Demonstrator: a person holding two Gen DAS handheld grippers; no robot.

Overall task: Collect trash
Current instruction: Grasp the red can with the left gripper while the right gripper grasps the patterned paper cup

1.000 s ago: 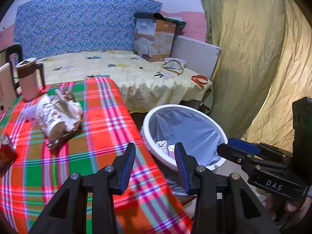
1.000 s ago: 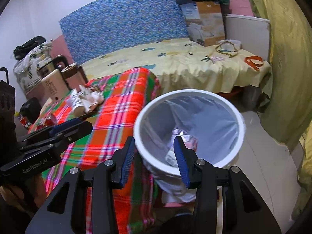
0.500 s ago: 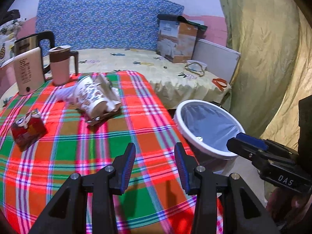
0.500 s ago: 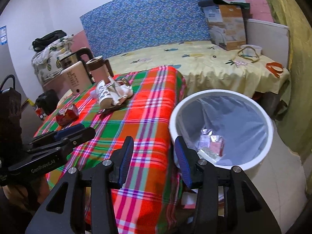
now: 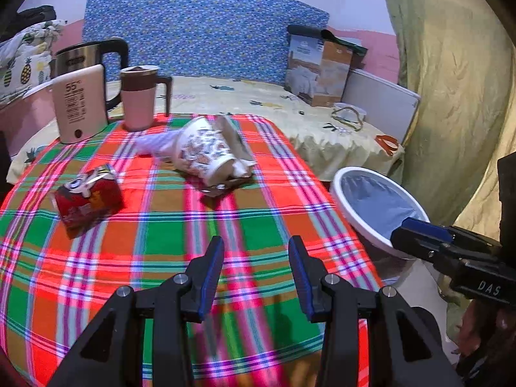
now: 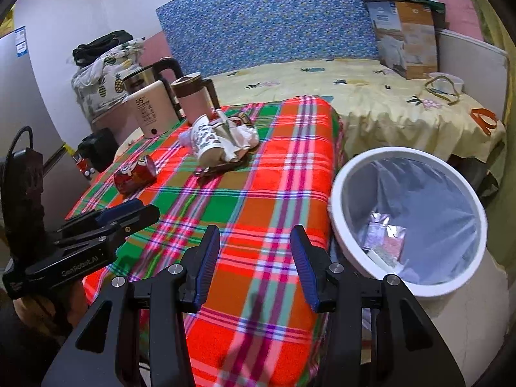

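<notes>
A crushed patterned paper cup with crumpled tissue [image 5: 209,156] lies on the plaid tablecloth [image 5: 167,225], on a dark wrapper. A crushed red can [image 5: 87,200] lies to its left. Both also show in the right wrist view: the cup [image 6: 219,145] and the can [image 6: 135,174]. A white bin with a grey liner [image 6: 409,222] stands right of the table and holds a few wrappers [image 6: 383,238]; it shows in the left wrist view too [image 5: 377,206]. My left gripper [image 5: 256,269] is open and empty over the table's near part. My right gripper [image 6: 256,262] is open and empty over the table's right edge.
A pink kettle [image 5: 80,103] and a pink mug [image 5: 138,96] stand at the table's far left. Behind is a bed with a yellow sheet [image 5: 290,113], a cardboard box [image 5: 317,67] and small items. A curtain [image 5: 451,80] hangs at the right.
Both grippers have swung left, from over the bin toward the table. The cup, can, kettle and mug came into fuller view. Both stayed open and empty.
</notes>
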